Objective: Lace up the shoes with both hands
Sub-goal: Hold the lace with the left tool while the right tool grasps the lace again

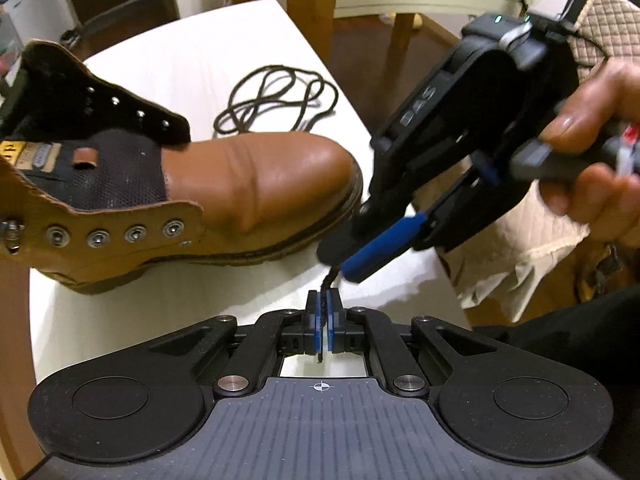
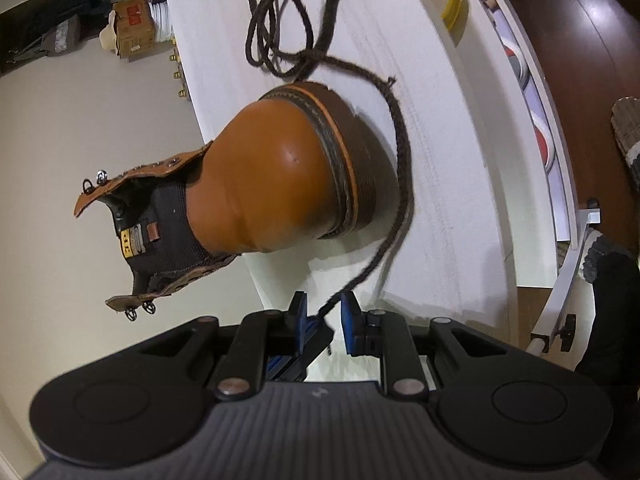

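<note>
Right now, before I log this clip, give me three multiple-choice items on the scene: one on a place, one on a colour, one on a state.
1. Where does the loose pile of lace lie?
A. inside the boot
B. on the white table, beyond the boot's toe
C. on the floor

2. What colour is the boot's toe?
A. tan brown
B. black
C. white

3. How does the left claw stand?
A. wide open, nothing in it
B. shut on the lace end
C. shut on the boot's tongue

Key:
1 B, the coils rest on the table past the toe.
2 A, the toe leather is glossy tan.
3 B, its blue pads pinch the dark lace end, while the right claw hovers just above it.
</note>
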`<state>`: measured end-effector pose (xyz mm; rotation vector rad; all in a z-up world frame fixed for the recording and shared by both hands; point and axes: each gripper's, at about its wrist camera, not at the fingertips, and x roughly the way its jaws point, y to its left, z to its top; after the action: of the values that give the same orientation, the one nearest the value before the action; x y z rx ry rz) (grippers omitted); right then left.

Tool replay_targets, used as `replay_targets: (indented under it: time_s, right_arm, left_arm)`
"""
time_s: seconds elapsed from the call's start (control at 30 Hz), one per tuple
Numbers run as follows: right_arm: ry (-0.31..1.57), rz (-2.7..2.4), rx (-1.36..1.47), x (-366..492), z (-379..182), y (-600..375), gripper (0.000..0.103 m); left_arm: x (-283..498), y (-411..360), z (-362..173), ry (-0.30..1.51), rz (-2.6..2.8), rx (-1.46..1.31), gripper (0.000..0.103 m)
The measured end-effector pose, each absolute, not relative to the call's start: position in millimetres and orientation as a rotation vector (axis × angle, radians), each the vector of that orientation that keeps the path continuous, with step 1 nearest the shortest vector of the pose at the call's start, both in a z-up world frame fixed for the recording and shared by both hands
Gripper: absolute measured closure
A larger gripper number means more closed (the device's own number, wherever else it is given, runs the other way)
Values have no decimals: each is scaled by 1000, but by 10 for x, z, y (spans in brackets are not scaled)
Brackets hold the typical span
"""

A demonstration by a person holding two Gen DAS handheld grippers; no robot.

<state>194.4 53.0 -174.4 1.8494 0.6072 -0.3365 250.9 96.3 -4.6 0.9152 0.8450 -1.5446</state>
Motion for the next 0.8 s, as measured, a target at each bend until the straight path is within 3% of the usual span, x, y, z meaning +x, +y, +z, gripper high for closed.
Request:
replay_targets:
  time_s: [0.23, 0.47, 0.8]
  right_arm:
    - [595, -294, 1907, 2000, -1811, 561, 83]
    - [593, -274, 1937, 1996, -1841, 590, 99]
    - [527, -472, 1842, 1592, -1445, 395, 100]
  left_arm:
    - [2495, 984, -52, 852, -1538, 907, 100]
    - [2449, 991, -27, 850, -1551, 898, 100]
    - [2401, 953, 33, 881, -1581, 837, 99]
